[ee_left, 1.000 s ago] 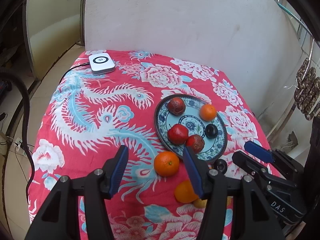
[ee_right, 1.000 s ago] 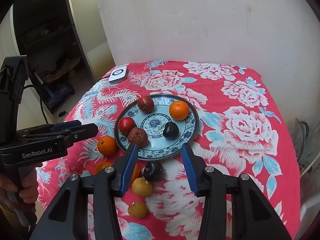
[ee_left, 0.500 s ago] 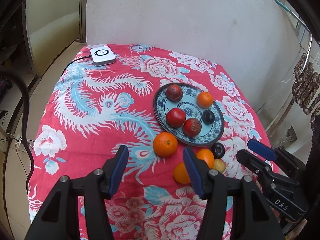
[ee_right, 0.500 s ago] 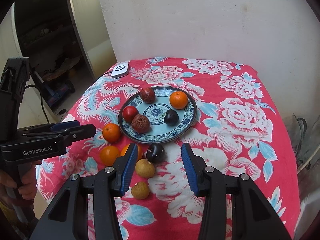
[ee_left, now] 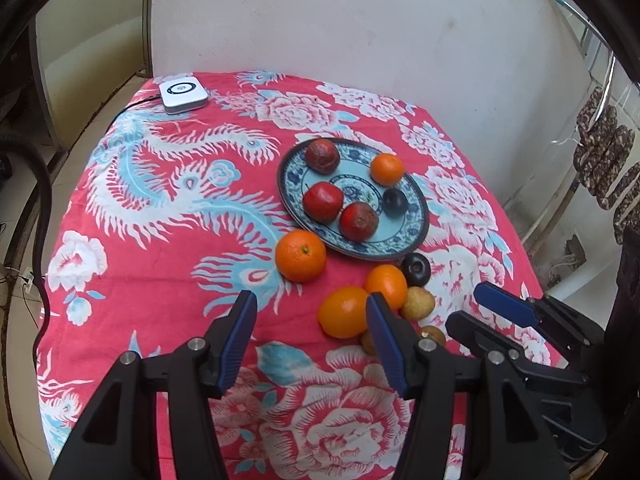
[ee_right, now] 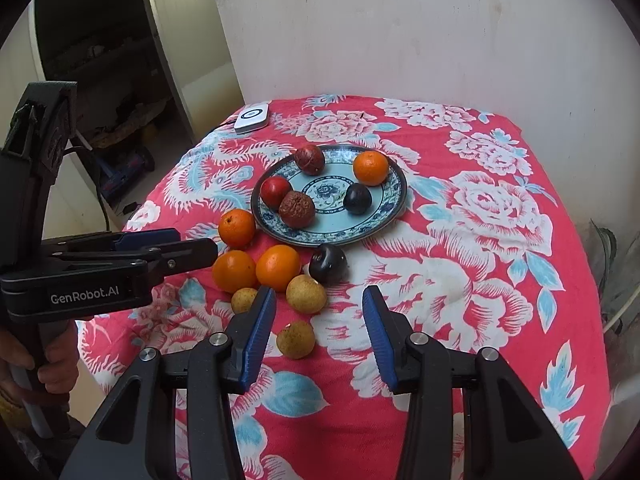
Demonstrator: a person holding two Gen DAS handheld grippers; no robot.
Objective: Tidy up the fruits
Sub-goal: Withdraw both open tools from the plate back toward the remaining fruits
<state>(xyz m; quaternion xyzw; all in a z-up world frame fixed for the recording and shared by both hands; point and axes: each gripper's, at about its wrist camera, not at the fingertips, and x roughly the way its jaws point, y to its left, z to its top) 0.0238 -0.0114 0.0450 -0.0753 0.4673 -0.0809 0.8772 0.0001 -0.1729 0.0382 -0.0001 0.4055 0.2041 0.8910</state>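
A blue-patterned plate (ee_left: pixel 400 236) (ee_right: pixel 344 224) on the red flowered cloth holds three dark red fruits, one orange and a dark plum. In front of it lie three loose oranges (ee_left: pixel 300 256) (ee_right: pixel 237 228), a second dark plum (ee_left: pixel 416 269) (ee_right: pixel 328 264) and three small tan fruits (ee_right: pixel 306 294). My left gripper (ee_left: pixel 310 312) (ee_right: pixel 196 242) hangs open above the cloth, just left of the nearest oranges. Over the tan fruits my right gripper (ee_right: pixel 318 300) (ee_left: pixel 468 304) is open too, pressing on nothing; one tan fruit (ee_right: pixel 295 339) lies on the cloth below its gap.
A white device (ee_left: pixel 183 96) (ee_right: pixel 252 118) with a cable sits at the far left corner. A pale wall rises behind the table. The cloth drops off at the left and right edges. A person's hand (ee_right: pixel 24 360) holds the left gripper's handle.
Both grippers have drawn back toward the near edge, so the plate sits farther off and more loose fruit shows. The gap between each pair of fingers is unchanged.
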